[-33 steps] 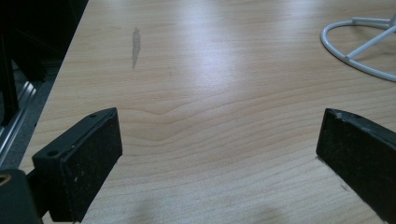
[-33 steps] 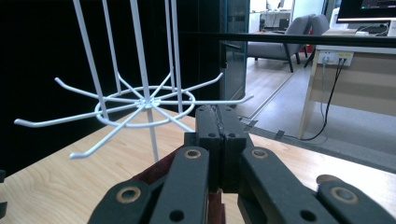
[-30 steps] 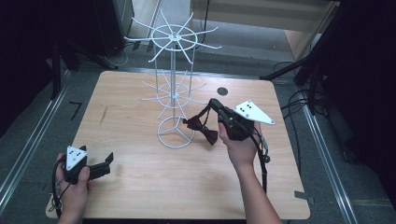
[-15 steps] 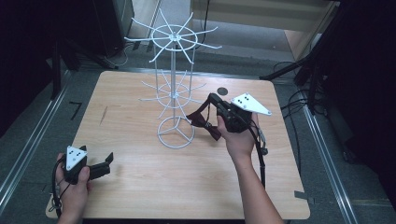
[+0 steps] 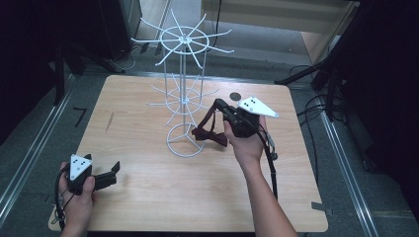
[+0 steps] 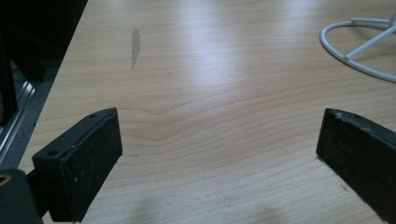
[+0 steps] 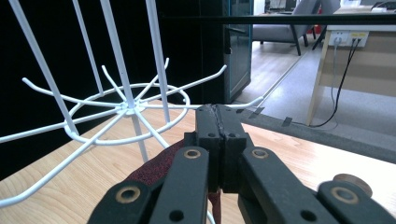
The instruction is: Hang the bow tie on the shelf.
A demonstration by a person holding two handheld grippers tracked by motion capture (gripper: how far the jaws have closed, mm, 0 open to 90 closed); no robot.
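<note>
Holding a dark red fabric bow tie with a thin strap [image 5: 210, 132] just beside the white wire rotating rack with hook arms [image 5: 184, 101], the right gripper [image 5: 221, 107] has its two black jaws pressed together on the strap, and the cloth hangs below them above the light wooden table [image 5: 148, 197]. In the right gripper view the jaw tips point toward the lower ring of hooks [image 7: 126, 108], with the red cloth [image 7: 156, 169] under them. The step in hand is probably to hang the strap on one hook arm. To do it well, I think the strap loop should be brought above an upturned hook end and lowered over it, and the pinch opened only when the wire carries the weight. The light rack may turn or tip if it is pushed. The left gripper [image 5: 111, 173] rests near the table's front left corner, well apart, with its jaws spread and nothing between them.
</note>
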